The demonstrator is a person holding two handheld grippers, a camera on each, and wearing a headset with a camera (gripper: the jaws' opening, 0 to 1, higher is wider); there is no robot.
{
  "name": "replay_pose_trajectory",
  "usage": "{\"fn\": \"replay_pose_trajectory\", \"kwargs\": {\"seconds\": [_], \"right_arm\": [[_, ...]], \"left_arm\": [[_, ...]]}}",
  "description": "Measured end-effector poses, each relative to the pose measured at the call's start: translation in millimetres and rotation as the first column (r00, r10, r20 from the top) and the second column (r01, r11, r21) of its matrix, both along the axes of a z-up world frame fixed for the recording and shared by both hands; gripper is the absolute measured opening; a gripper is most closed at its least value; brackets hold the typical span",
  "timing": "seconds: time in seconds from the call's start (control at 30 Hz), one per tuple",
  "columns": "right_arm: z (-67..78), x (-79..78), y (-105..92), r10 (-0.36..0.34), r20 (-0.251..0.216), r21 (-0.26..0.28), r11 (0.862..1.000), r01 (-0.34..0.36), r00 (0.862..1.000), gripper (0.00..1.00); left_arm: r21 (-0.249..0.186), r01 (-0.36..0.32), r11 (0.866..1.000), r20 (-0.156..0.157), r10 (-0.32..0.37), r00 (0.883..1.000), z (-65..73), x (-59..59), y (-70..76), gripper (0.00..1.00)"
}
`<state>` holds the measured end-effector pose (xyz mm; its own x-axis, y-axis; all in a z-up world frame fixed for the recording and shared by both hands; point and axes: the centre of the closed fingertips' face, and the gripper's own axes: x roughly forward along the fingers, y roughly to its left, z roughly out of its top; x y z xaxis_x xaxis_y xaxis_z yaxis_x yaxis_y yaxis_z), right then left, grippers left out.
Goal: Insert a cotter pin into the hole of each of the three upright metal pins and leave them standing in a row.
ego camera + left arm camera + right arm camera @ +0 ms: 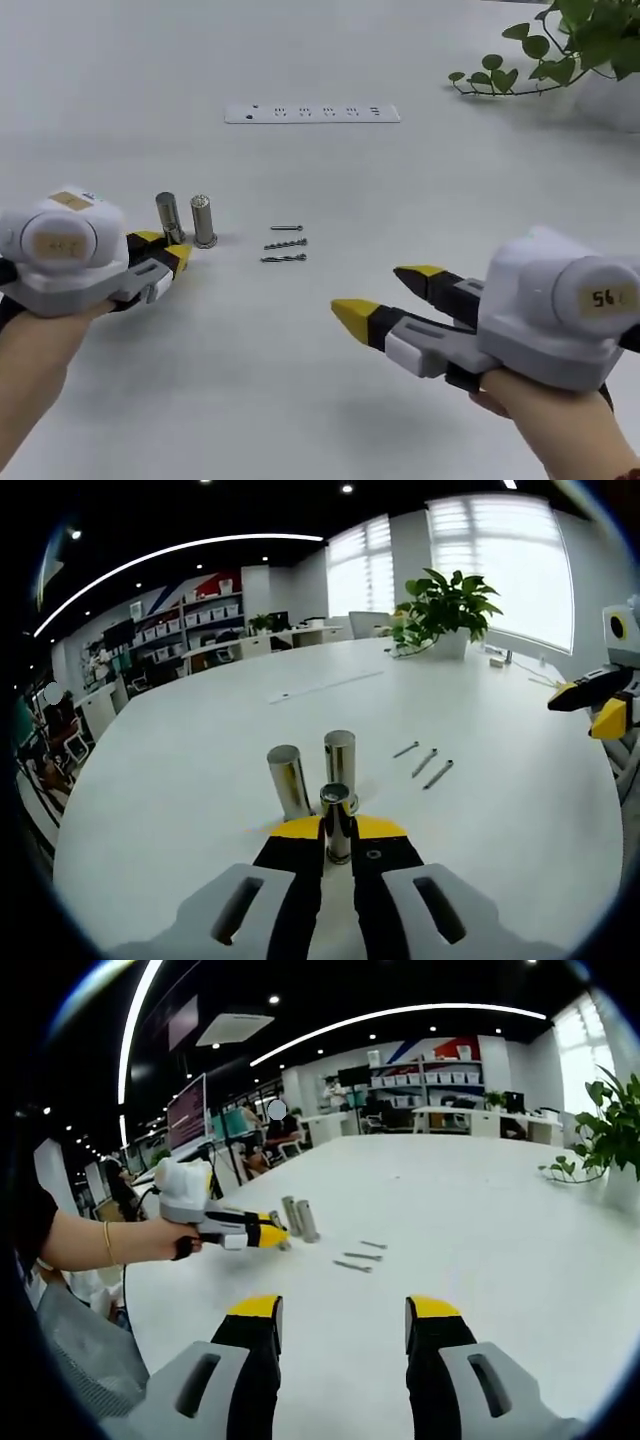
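Metal pin point(335, 805) sits upright between the left claw point(338, 832) tips (pinched tight); right claw point(343, 1322) spread wide.

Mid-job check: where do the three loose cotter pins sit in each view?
Head view: the cotter pins lie in a stack of three, left of centre in the upper half.
Left gripper view: right of centre, fanned out side by side.
Right gripper view: near centre.
Shared landmark: the upright metal pins stand just left of them in all three views.
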<state>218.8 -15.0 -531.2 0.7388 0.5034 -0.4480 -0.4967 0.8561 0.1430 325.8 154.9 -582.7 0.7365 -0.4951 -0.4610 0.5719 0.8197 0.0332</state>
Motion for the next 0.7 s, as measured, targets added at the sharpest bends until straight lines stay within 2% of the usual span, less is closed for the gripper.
{"fn": "replay_pose_trajectory", "kwargs": {"seconds": [0.33, 0.5, 0.7], "right_arm": [[2.6, 0.6, 9.7, 0.015, 0.004, 0.029, 0.999, -0.015, 1.000, 0.45], [7.1, 1.2, 8.8, 0.009, 0.011, 0.036, 0.999, -0.009, 1.000, 0.45], [11.4, 0.8, 6.9, -0.007, 0.016, 0.052, 0.999, 0.006, 1.000, 0.43]], "left_arm": [[-0.008, -0.042, 0.999, -0.004, 0.042, 0.999, -0.2, -0.1, -0.4, 0.06], [0.011, -0.059, 0.998, -0.002, 0.059, 0.998, 0.0, -2.8, -1.8, 0.06], [-0.005, -0.094, 0.996, -0.009, 0.094, 0.996, 0.9, -7.6, -4.9, 0.06]]}}
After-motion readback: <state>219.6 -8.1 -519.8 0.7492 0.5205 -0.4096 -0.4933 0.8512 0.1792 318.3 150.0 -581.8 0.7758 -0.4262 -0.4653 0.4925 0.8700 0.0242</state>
